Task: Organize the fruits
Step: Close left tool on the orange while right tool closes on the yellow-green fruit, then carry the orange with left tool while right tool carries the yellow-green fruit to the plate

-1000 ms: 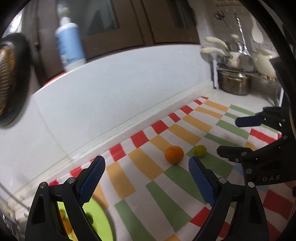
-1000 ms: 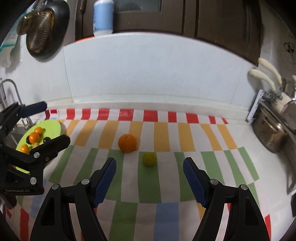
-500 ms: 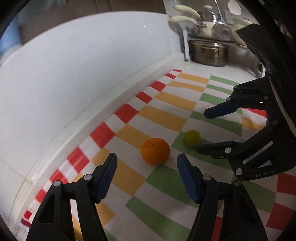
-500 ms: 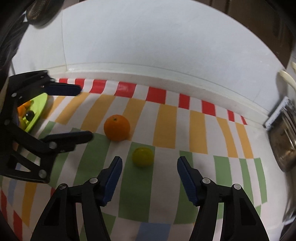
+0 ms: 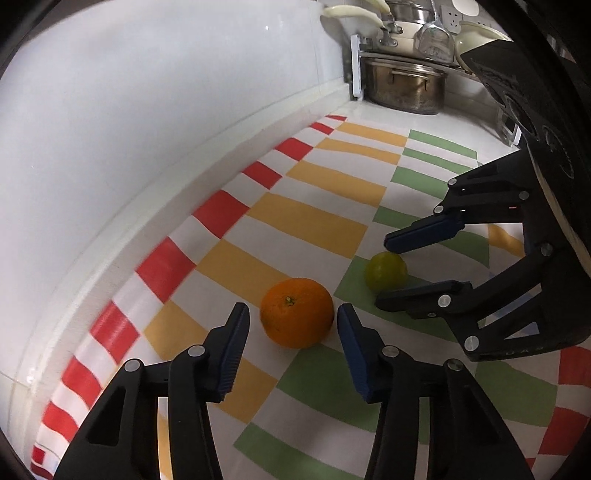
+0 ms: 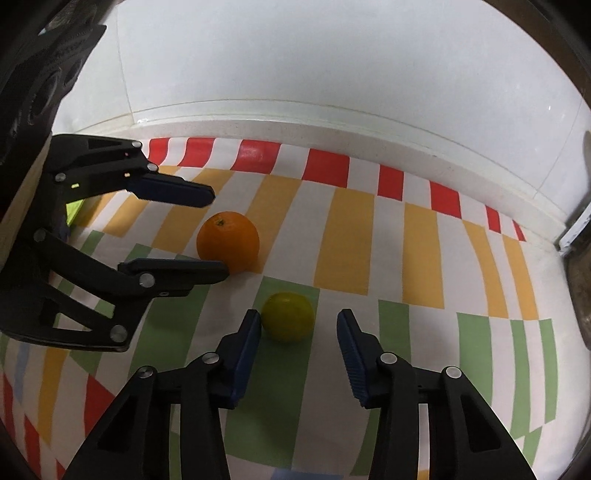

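Left tongs point down at the counter with the orange between their blue pads. Their jaws are closing; a thin gap shows on each side of the fruit in the left wrist view, so the pads do not press on it. From the right wrist view the same tongs reach in from the left, one finger above the orange and one below it, the lower fingertip just at the fruit's edge.

Right tongs point down at the lime, which sits between their pads. These jaws are closing too. The left pad is just beside the lime, perhaps touching it; the right pad stands clearly apart from it. In the left wrist view these tongs come in from the right, their fingers above and below the lime, very close to it.

Both fruits rest on a striped cloth of red, orange, green and white that covers the counter. The orange lies on an orange-and-white patch near a green one; the lime lies on a green stripe, near the orange but not touching it. A white wall runs behind the cloth. At the far end of the counter in the left wrist view stands a steel pot, with more cookware stacked above it.
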The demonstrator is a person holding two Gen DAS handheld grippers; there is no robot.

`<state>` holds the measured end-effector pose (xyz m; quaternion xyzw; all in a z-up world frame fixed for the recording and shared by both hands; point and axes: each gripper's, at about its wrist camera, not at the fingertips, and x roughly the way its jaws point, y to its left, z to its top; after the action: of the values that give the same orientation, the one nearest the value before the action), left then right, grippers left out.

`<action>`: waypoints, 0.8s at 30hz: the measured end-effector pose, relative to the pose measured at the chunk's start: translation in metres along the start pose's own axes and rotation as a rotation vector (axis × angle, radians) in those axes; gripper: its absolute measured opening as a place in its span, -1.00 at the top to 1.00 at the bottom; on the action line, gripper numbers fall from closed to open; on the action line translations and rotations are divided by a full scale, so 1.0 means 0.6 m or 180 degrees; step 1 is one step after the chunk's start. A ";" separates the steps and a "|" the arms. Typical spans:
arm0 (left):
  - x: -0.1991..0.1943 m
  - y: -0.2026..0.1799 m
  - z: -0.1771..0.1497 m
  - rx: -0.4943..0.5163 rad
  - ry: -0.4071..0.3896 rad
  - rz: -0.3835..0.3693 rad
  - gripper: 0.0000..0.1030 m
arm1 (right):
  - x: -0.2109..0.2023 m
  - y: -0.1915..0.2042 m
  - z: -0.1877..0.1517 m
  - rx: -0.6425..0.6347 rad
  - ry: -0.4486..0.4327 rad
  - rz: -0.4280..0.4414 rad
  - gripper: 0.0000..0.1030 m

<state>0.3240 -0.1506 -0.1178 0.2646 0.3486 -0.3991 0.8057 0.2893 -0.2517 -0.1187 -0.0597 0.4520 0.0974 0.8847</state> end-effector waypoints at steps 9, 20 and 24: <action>0.011 0.001 0.003 -0.0137 0.0014 -0.0048 0.19 | -0.001 -0.013 -0.004 0.0188 -0.0064 0.0049 0.40; -0.032 -0.004 -0.012 -0.0592 -0.0087 0.0226 0.20 | -0.041 -0.016 -0.018 0.0468 -0.0265 0.0023 0.40; -0.062 -0.009 -0.024 -0.0744 -0.0166 0.0310 0.20 | -0.064 -0.004 -0.024 0.0477 -0.0349 0.0003 0.40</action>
<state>0.2980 -0.1266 -0.0987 0.1750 0.3584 -0.3230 0.8582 0.2566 -0.2614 -0.0959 0.0124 0.4089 0.0668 0.9101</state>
